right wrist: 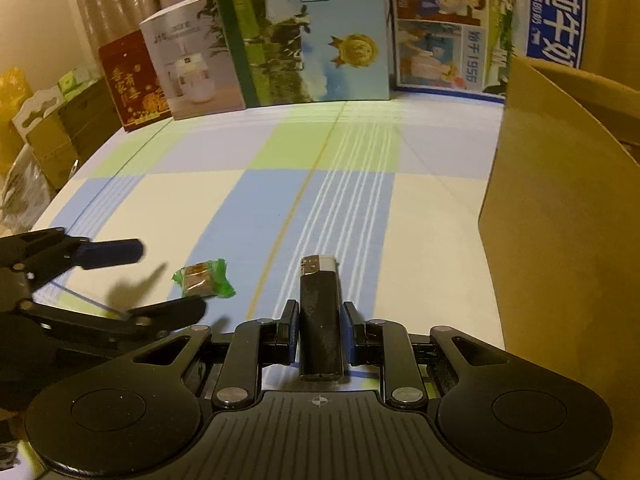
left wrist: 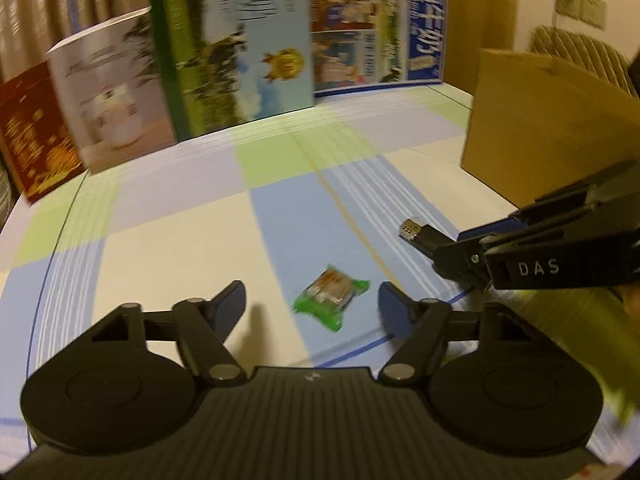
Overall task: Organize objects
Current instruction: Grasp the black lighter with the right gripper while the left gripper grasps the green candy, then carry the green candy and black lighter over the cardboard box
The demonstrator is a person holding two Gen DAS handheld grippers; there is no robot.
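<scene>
The lighter's (right wrist: 320,316) lower end is hidden behind the body of the right hand-held gripper (right wrist: 320,322), and in the left wrist view only its metal cap (left wrist: 410,230) and a bit of black body are seen past the pads. That view is motion-blurred, so box print can't be read. The cardboard box (right wrist: 560,208) at right is cut off by the frame; its inside isn't shown.

The lighter is clamped btwn the right hand-held gripper's fingers, long axis along them, white-and-metal cap pointing to the far side, above the blue stripe of the table (right wrist: 224,184).

The left hand-held gripper (left wrist: 312,306) is held wide open w/ nothing in it. A green-wrapped candy (left wrist: 330,296) lies on the table just beyond and btwn its tips, long axis roughly left-right, slightly skewed.

Printed cartons (right wrist: 316,36) are stood along the far edge.
</scene>
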